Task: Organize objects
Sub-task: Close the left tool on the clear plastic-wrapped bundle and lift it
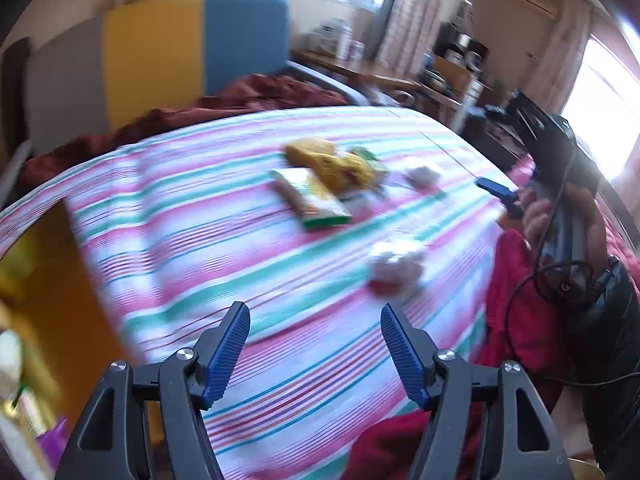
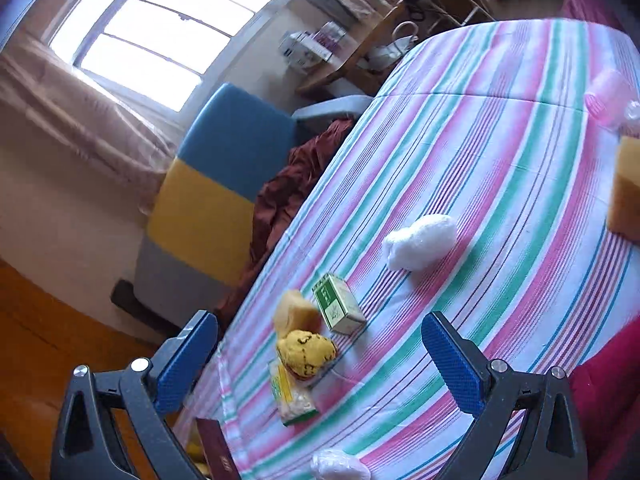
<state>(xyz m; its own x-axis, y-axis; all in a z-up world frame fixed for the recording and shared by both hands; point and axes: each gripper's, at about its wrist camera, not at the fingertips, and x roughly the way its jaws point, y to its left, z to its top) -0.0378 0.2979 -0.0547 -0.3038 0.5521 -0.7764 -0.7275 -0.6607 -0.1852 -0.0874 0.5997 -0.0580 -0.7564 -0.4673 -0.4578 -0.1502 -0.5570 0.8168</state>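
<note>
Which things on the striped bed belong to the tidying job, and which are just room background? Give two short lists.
For the job:
green and white box
yellow knitted toy
tan sponge
snack packet
white fluffy bundle

Just background:
blue and yellow headboard
maroon blanket
window
wooden side table

left gripper (image 1: 316, 350): black angular frame, blue ribbed pads, silver screw heads at the joints
right gripper (image 2: 320, 364): same build, black arms with cut-out slots, blue textured pads, round silver screws
right hand (image 1: 560, 224): wrapped round a dark grey handle, black cable looping off below
sleeve (image 1: 612, 312): dark, shiny, maybe puffy, too blurred to be sure
</note>
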